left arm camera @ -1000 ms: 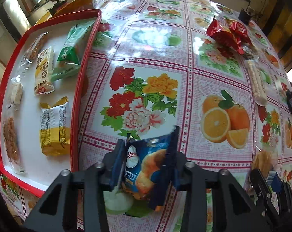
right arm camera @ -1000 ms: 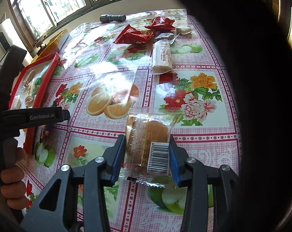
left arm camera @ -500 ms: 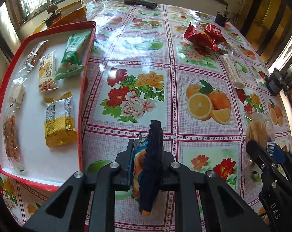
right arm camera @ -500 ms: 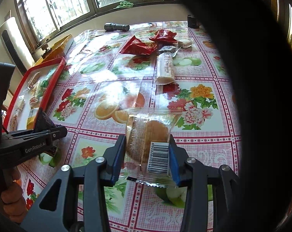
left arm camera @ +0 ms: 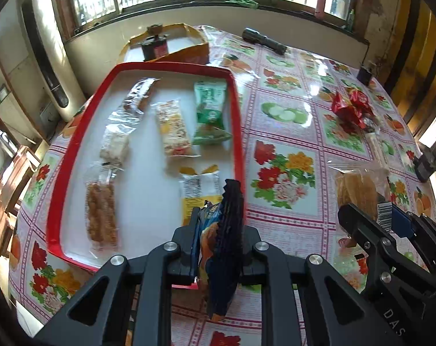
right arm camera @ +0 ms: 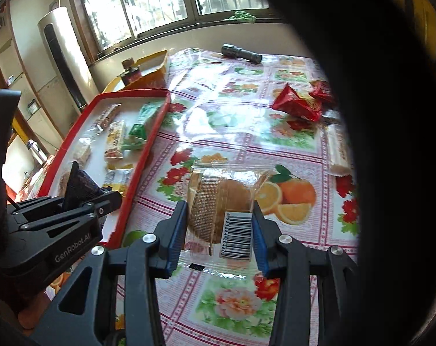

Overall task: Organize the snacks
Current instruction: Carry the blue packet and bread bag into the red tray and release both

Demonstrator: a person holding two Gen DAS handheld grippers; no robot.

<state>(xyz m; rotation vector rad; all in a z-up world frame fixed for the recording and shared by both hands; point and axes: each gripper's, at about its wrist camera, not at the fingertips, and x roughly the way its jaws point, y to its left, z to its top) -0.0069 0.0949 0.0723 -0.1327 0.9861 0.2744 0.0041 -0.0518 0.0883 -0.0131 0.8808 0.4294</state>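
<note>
My left gripper (left arm camera: 218,248) is shut on a dark blue snack bag (left arm camera: 222,242), held edge-on above the near right rim of the red tray (left arm camera: 238,132). The tray's white floor holds several wrapped snacks, among them a green packet (left arm camera: 210,112) and a yellow packet (left arm camera: 199,193). My right gripper (right arm camera: 219,230) is shut on a clear-wrapped round cake (right arm camera: 218,210) with a barcode label, lifted over the flowered tablecloth to the right of the tray. The left gripper (right arm camera: 82,201) with its blue bag shows at the left of the right wrist view.
Red snack bags (left arm camera: 350,109) and a long pale wrapped bar (right arm camera: 337,150) lie on the table at the right. A black flashlight (left arm camera: 264,40) lies near the far edge. An orange box (left arm camera: 172,46) stands behind the tray. A dark shape blocks the right side of the right wrist view.
Both grippers rose and travelled left toward the tray with their snacks. The blue bag turned edge-on in the left gripper and now hangs over the tray's rim.
</note>
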